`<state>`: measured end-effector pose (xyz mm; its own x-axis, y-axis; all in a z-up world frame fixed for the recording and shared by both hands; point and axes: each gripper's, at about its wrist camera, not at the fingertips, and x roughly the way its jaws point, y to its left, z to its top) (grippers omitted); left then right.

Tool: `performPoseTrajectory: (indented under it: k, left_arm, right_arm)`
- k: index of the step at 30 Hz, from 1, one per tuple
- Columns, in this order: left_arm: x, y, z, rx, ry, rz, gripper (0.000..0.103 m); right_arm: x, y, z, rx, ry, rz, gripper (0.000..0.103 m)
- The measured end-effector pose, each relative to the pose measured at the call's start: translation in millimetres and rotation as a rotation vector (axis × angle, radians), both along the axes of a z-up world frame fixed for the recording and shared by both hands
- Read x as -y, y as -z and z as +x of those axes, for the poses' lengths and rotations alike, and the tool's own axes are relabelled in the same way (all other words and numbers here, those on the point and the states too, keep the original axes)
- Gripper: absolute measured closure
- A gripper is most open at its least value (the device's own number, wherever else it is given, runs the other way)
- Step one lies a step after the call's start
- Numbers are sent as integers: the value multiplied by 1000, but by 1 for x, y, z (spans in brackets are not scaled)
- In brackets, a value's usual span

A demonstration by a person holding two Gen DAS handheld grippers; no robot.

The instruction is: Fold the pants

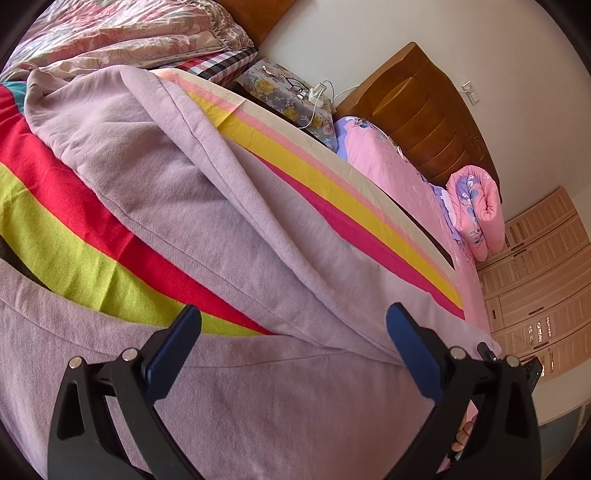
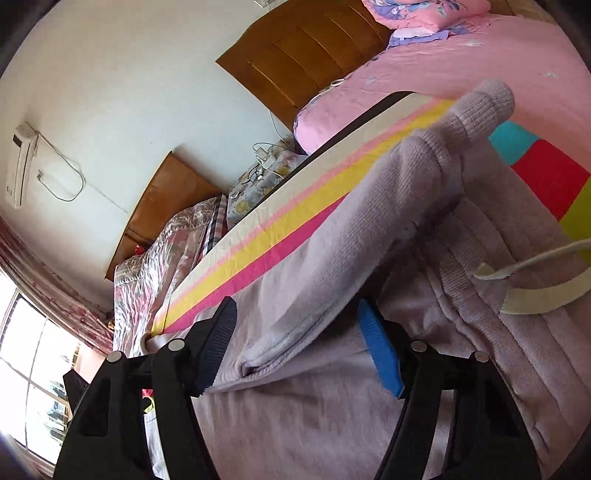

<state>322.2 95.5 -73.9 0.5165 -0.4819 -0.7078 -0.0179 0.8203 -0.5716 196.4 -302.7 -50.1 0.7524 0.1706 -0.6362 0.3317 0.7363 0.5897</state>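
The lilac knit pants (image 1: 236,206) lie on a striped blanket, one leg folded over in a long ridge. My left gripper (image 1: 294,314) hovers over the pants with its jaws wide apart and nothing between them. In the right wrist view the folded leg (image 2: 332,258) runs up to a ribbed cuff (image 2: 484,107), with the cream drawstring (image 2: 535,291) at the ribbed waistband on the right. My right gripper (image 2: 295,306) is open, and the leg's folded edge lies between its fingers without being pinched.
The striped blanket (image 1: 74,251) covers a bed with a pink sheet (image 1: 384,155). A rolled pink quilt (image 1: 476,210) sits by the wooden headboard (image 1: 424,122). A nightstand with glasses and a charger (image 1: 295,88) stands between the beds. A floral duvet (image 1: 129,33) lies behind, wardrobe doors (image 1: 535,280) at right.
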Motion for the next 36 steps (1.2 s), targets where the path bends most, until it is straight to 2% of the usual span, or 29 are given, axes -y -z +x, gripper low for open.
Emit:
performPoseTrajectory:
  k: [1,2,3,5,7,12,13,14,16,18,19,20,23,25,28,29,31,33,34,36]
  left_arm:
    - [-3,0,3,-3,-8,-1,3]
    - [-7,1,6,-7,-16,-5,3]
    - [-12,1,10,-14,-23,-11,3]
    - [-21,0,20,-26,-43,-31,3]
    - [-27,-1,33,-35,-52,-64,3]
    - [-24,7,71,-108,-46,-81,6]
    - [-21,9,80,-121,-43,-66,12]
    - [-20,12,86,-134,-45,-62,23]
    - [-16,18,97,-143,-26,-76,40]
    - [-12,22,108,-152,-21,-42,42]
    - [-13,21,112,-160,-35,-24,56]
    - [-16,20,114,-172,-58,-2,98]
    - [-24,-7,122,-104,-70,-33,98]
    - [-24,-48,123,-5,-53,-34,98]
    - [-20,-117,94,180,4,12,98]
    - [-21,-136,72,255,40,25,98]
    - [-27,-155,12,385,101,59,98]
    - [-32,-145,-53,455,149,130,97]
    - [-38,-129,-84,454,165,149,96]
    - [-50,-81,-134,375,192,146,96]
  right_arm:
    - [1,4,6,-47,20,-7,64]
    - [2,8,8,-48,22,26,88]
    - [1,8,8,-36,20,35,91]
    - [-6,0,1,25,28,-13,92]
    - [-9,-7,-2,59,21,-18,92]
    - [-7,-12,0,76,7,-17,92]
    - [-7,-11,2,73,5,-15,92]
    - [-6,-10,0,71,2,-12,92]
    - [-2,-10,-5,71,-4,0,92]
    - [-1,-12,-5,71,-9,5,92]
    - [-1,-14,-4,71,-12,2,92]
    - [2,-16,-7,71,-15,5,92]
    - [12,-23,6,68,-28,72,92]
    - [22,-33,17,72,-33,114,92]
    - [30,-63,9,160,-47,190,92]
    - [29,-76,-3,205,-72,185,92]
    - [21,-94,-39,273,-135,166,92]
    - [15,-89,-90,302,-192,178,92]
    - [10,-78,-115,282,-212,180,92]
    - [-2,-50,-161,200,-240,148,92]
